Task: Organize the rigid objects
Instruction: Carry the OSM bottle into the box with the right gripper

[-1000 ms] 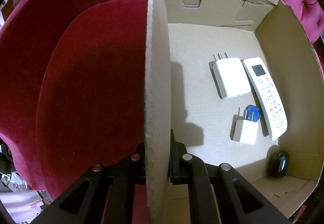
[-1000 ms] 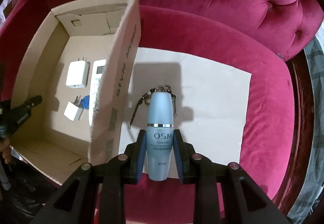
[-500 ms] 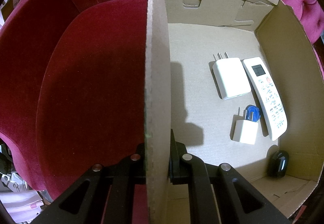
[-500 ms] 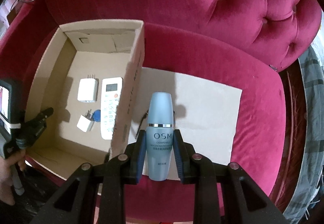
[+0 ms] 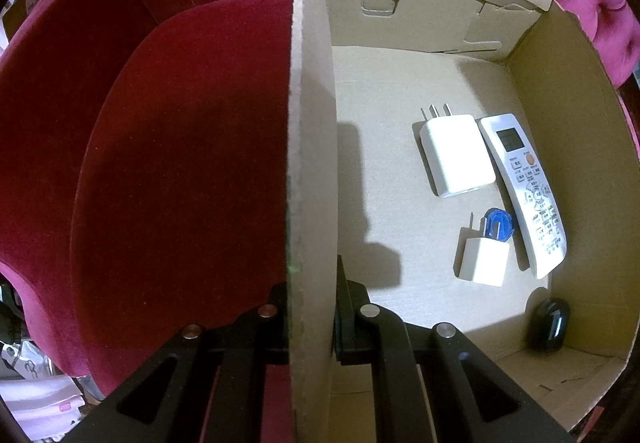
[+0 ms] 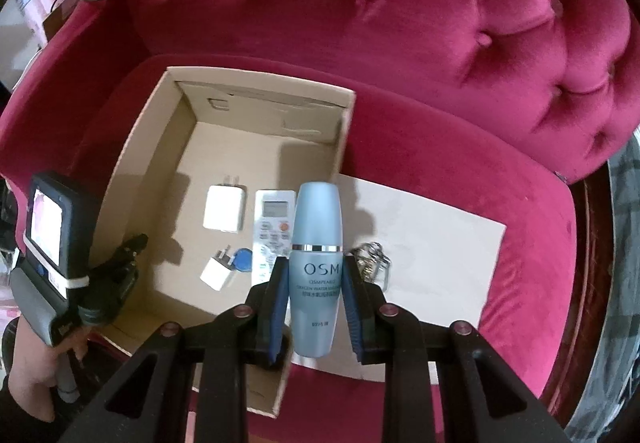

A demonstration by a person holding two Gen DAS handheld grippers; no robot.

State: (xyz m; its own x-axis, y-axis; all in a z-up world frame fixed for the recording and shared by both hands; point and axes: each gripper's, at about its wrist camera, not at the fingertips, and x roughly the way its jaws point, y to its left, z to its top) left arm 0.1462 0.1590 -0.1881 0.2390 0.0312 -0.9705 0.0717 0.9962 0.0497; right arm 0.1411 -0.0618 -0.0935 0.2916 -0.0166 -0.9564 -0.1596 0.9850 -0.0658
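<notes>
My right gripper [image 6: 316, 307] is shut on a pale blue bottle [image 6: 316, 267] marked OSM and holds it in the air above the right wall of the open cardboard box [image 6: 160, 147]. My left gripper [image 5: 312, 307] is shut on the box's left wall [image 5: 310, 163], one finger inside and one outside. On the box floor lie a large white charger [image 5: 456, 155], a white remote [image 5: 524, 195], a small white charger [image 5: 482, 261], a blue tag [image 5: 498, 223] and a black object [image 5: 550, 323] in the near right corner.
The box sits on the seat of a red velvet armchair [image 6: 460, 43]. A flat cardboard sheet [image 6: 432, 243] lies to the right of the box with a metal keychain [image 6: 372, 259] on it. A person's hand [image 6: 28, 359] holds the left gripper's handle.
The right gripper has risen and moved left with the bottle, from over the sheet to over the box's right wall. The left gripper and the box have not moved.
</notes>
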